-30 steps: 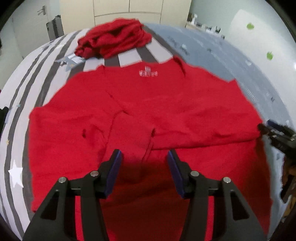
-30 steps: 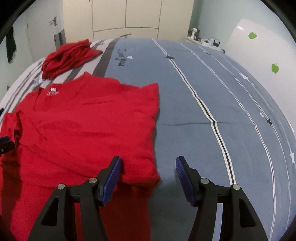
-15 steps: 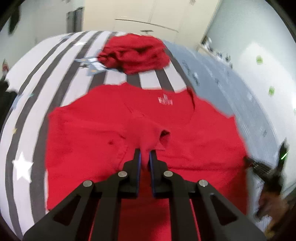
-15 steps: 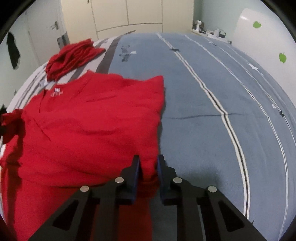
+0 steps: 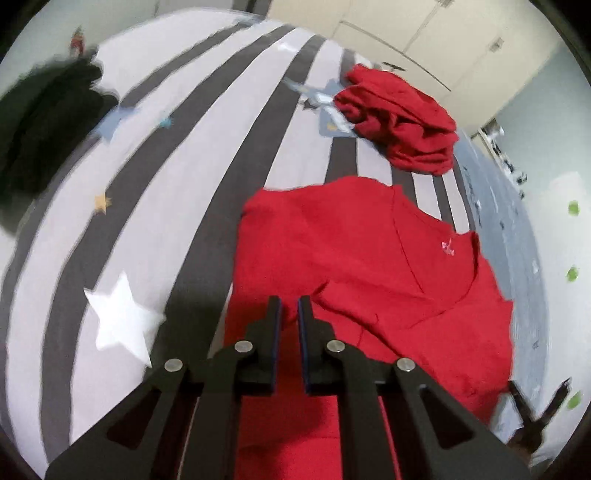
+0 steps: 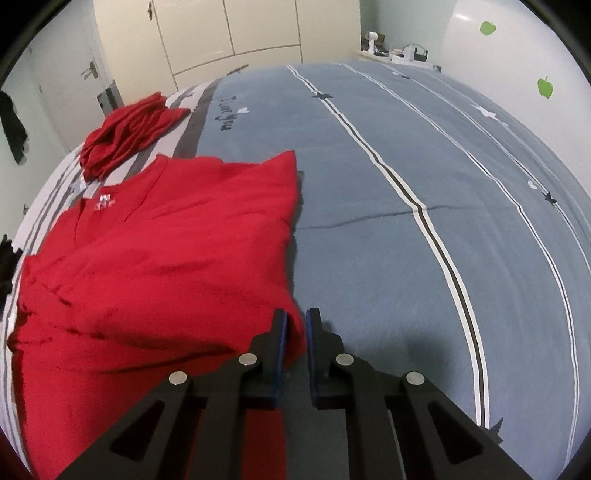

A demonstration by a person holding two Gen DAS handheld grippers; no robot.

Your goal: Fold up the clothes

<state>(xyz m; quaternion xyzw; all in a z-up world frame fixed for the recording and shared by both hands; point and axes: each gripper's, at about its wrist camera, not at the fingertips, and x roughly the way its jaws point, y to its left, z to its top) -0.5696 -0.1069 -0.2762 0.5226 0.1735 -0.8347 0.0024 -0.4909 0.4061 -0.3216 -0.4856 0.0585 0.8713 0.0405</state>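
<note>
Red fabric sits pinched between the blue pads of both tools. Left tool [image 5: 289, 306]: jaws nearly together, clenched on a fold of the red shirt [image 5: 332, 251], cloth visible in the narrow slot between the pads. Right tool [image 6: 294, 319]: jaws have just been closing, now drawn close, clamped on the near right edge of the same red shirt [image 6: 166, 258], with red cloth bunched between the pads. Shirt lies spread on the bed [image 6: 388, 184], partly folded: in the right wrist view its right side lies doubled over the body, with a straight edge along the blue-grey part of the cover. Collar end points away from the tools; small white print [image 6: 104, 201] shows near the neckline. In the left wrist view the shirt's left edge lies against the grey-and-white striped part of the cover, a white star [image 5: 118, 317] on the stripes just beside the left tool; this view is motion-blurred. Farther off, a second red garment [image 6: 125, 129] lies in a loose heap on the stripes, apart from the shirt, beyond its collar. Dark clothing [image 5: 44, 129] lies at the far left edge of the bed. Beyond the bed: cream cupboard doors [image 6: 236, 33], and a white panel with green apple stickers [image 6: 545, 86] on the right.
</note>
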